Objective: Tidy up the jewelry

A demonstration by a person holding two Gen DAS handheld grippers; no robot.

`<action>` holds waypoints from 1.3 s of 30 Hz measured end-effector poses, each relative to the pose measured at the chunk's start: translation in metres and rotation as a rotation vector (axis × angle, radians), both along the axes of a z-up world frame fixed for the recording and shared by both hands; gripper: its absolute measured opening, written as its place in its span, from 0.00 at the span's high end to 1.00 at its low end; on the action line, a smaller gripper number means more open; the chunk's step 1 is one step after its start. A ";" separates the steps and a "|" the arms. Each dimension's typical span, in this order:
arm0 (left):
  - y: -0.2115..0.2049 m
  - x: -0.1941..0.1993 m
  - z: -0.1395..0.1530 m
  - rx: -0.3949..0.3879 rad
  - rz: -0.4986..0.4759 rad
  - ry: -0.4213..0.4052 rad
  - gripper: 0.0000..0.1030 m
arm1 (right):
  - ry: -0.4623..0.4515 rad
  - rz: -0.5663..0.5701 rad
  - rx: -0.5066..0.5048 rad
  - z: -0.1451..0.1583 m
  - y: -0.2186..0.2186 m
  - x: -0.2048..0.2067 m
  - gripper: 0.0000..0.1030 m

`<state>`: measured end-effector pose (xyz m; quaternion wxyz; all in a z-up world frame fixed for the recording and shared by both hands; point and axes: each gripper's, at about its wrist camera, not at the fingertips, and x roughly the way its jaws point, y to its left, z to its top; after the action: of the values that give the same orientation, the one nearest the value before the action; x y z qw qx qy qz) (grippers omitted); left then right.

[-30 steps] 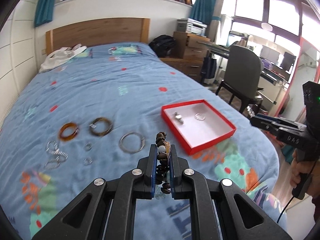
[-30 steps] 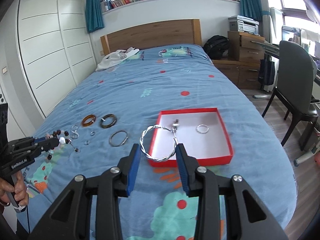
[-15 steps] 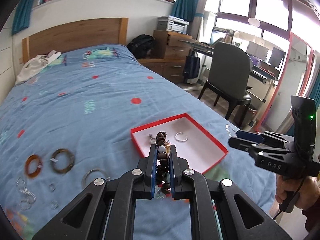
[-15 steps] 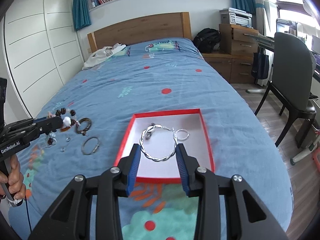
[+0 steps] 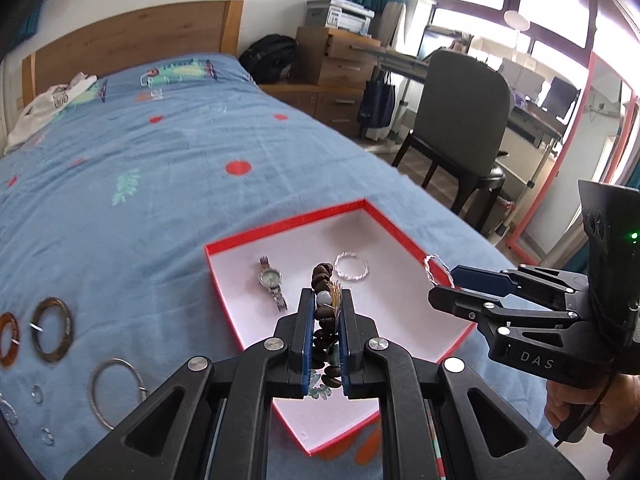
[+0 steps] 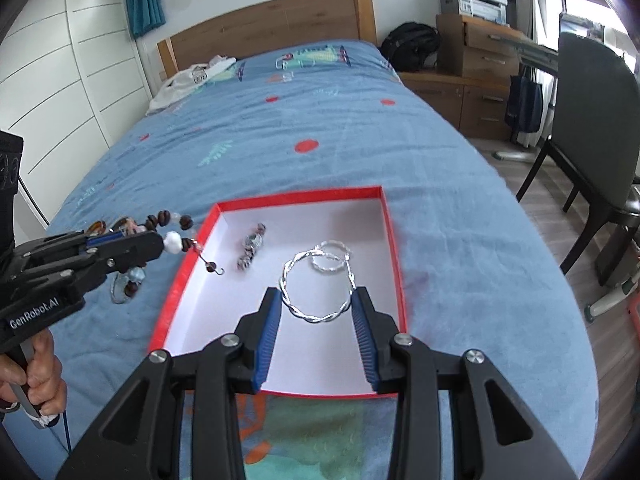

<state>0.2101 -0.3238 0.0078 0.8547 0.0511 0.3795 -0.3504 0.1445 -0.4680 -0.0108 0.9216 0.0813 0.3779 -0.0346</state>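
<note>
Box [image 5: 256, 240]: lying on the bed [image 5: 140, 200], near its right edge.
In the box: a watch [image 5: 272, 282] is lying left of a small bracelet [image 5: 351, 271].
Left of the box: bangles [image 5: 52, 334] and rings [image 5: 37, 394] are lying on the bed.
Right of the bed: a chair [image 5: 460, 120] is standing.

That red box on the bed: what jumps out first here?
The red box, white inside, lies on the blue bedspread, holding a watch and a small silver ring. Over it, the left gripper pinches a brown beaded bracelet, and the right gripper grips a twisted silver bangle.
</note>
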 end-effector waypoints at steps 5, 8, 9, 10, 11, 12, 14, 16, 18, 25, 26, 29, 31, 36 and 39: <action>-0.007 0.009 -0.027 0.036 -0.003 0.069 0.90 | 0.051 0.031 0.023 -0.020 -0.001 0.011 0.66; -0.011 0.014 -0.037 0.048 -0.006 0.098 0.90 | 0.090 0.054 0.019 -0.031 -0.001 0.019 0.66; -0.012 0.015 -0.039 0.051 -0.006 0.109 0.90 | 0.100 0.061 0.019 -0.034 -0.001 0.022 0.66; -0.013 0.017 -0.042 0.053 -0.006 0.118 0.90 | 0.107 0.066 0.018 -0.035 -0.002 0.025 0.66; -0.015 0.019 -0.044 0.057 -0.006 0.126 0.90 | 0.119 0.070 0.013 -0.038 -0.002 0.029 0.66; -0.016 0.021 -0.047 0.062 -0.006 0.133 0.90 | 0.130 0.074 0.009 -0.040 -0.003 0.032 0.66; -0.017 0.024 -0.050 0.070 -0.005 0.143 0.90 | 0.156 0.089 0.003 -0.044 -0.004 0.040 0.66; -0.019 0.027 -0.055 0.079 -0.004 0.156 0.90 | 0.174 0.103 -0.010 -0.046 -0.004 0.045 0.66; -0.021 0.030 -0.059 0.090 -0.001 0.163 0.90 | 0.196 0.121 -0.018 -0.049 -0.004 0.052 0.66; -0.021 0.037 -0.071 0.113 0.008 0.185 0.90 | 0.233 0.170 -0.061 -0.055 -0.002 0.065 0.66; -0.022 0.037 -0.072 0.118 0.006 0.183 0.90 | 0.243 0.182 -0.080 -0.057 0.000 0.066 0.66; -0.023 0.037 -0.072 0.129 0.006 0.181 0.90 | 0.280 0.210 -0.139 -0.063 0.006 0.068 0.66; -0.023 0.036 -0.073 0.133 0.008 0.176 0.90 | 0.284 0.225 -0.156 -0.065 0.008 0.067 0.66; -0.022 0.035 -0.073 0.137 0.019 0.171 0.88 | 0.293 0.240 -0.167 -0.065 0.009 0.066 0.65; -0.023 0.034 -0.073 0.141 0.022 0.166 0.88 | 0.293 0.241 -0.168 -0.065 0.009 0.067 0.65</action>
<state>0.2445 -0.3466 -0.0651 0.8184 0.0778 0.4734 -0.3163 0.2111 -0.4589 -0.0755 0.8579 -0.0473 0.5106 0.0332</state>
